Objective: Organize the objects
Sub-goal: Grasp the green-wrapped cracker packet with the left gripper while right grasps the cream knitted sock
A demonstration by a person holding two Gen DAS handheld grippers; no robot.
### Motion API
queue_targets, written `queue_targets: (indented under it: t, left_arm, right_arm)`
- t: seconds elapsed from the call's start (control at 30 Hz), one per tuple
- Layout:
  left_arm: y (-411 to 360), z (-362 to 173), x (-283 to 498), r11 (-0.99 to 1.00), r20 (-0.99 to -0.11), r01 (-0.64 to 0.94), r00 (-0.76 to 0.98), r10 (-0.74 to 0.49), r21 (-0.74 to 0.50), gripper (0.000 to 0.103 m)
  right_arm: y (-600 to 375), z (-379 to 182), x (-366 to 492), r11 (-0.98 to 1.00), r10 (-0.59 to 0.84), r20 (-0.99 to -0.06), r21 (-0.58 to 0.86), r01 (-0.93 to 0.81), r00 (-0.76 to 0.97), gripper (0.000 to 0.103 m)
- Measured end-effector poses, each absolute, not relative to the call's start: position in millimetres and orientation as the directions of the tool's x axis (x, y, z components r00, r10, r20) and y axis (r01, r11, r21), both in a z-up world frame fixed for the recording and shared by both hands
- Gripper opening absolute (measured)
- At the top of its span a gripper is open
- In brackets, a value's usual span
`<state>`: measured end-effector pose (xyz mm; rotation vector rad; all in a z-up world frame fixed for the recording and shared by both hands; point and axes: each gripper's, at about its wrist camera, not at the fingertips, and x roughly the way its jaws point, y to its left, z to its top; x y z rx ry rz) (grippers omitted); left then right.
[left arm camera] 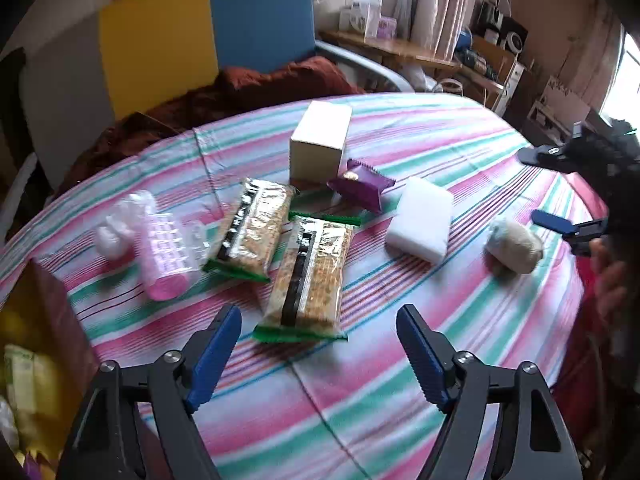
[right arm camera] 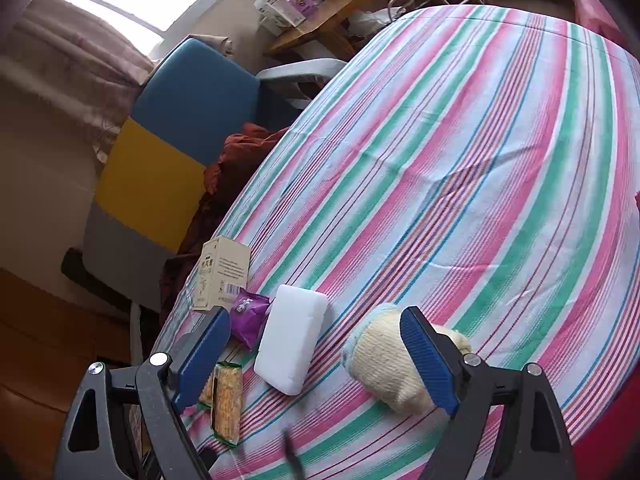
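On the striped tablecloth (left arm camera: 400,360) lie two green-edged snack packs (left arm camera: 256,228) (left arm camera: 310,276), a purple packet (left arm camera: 362,188), a cream box (left arm camera: 320,142), a white sponge block (left arm camera: 420,220), a cream knitted ball (left arm camera: 514,248) and a pink roller in clear plastic (left arm camera: 164,252). My left gripper (left arm camera: 318,314) is open over the near end of the closer snack pack, with nothing between its pads. My right gripper (right arm camera: 316,314) stands open above the sponge block (right arm camera: 292,344). Its right finger is in front of the knitted ball (right arm camera: 384,364).
A brown paper bag (left arm camera: 40,340) with packets inside stands at the table's left edge. Beyond the table are a blue and yellow chair (left arm camera: 260,16) and a rust-red cloth (left arm camera: 240,92). The right gripper (left arm camera: 548,188) and a hand show at the right. Bare cloth (right arm camera: 480,160) stretches far right.
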<state>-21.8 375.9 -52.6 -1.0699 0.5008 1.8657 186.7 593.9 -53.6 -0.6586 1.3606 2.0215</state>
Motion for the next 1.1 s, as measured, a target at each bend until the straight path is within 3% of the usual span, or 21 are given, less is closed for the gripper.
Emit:
queue_targets:
  t: [0.27,0.47,0.5,0.63,0.83,1.1]
  left_arm:
    - [418,-80,-34,-0.477,-0.866,-0.878,-0.22,0.449,-0.025,0.071]
    - [434,-95,-41,-0.474,-0.882,-0.88,-0.214,0.42,-0.012,0.054]
    - [433,-95,-39,-0.477,-0.877,-0.879,-0.221,0.426,-0.01,0.045]
    - [423,-93,-22,-0.452,-0.875,-0.89,-0.174,0.452,-0.057,0.045]
    - [404,-96,17,-0.426,-0.844,-0.905,-0.23,0.485,0.002,0.046]
    - [407,-101,12,-0.449,-0.815,-0.894,-0.25,0.523,-0.014,0.05]
  right_arm:
    - [594,-56,181,-0.308,0.176,-0.689,0.64,-0.704,-0.703,0.088]
    - [594,-57,180,-0.311,0.169,-0.692,0.638,-0.704,-0.702,0.088]
    - [594,-57,180,-0.312,0.172,-0.693,0.636,-0.706,-0.7,0.088]
    - [594,-56,179,-0.319,0.176,-0.698,0.627,-0.711,-0.695,0.088]
    - [594,-57,179,-0.311,0.173,-0.705,0.623,-0.717,-0.688,0.088]
    - [595,-59,177,-0.312,0.174,-0.721,0.606,-0.731,-0.671,0.088]
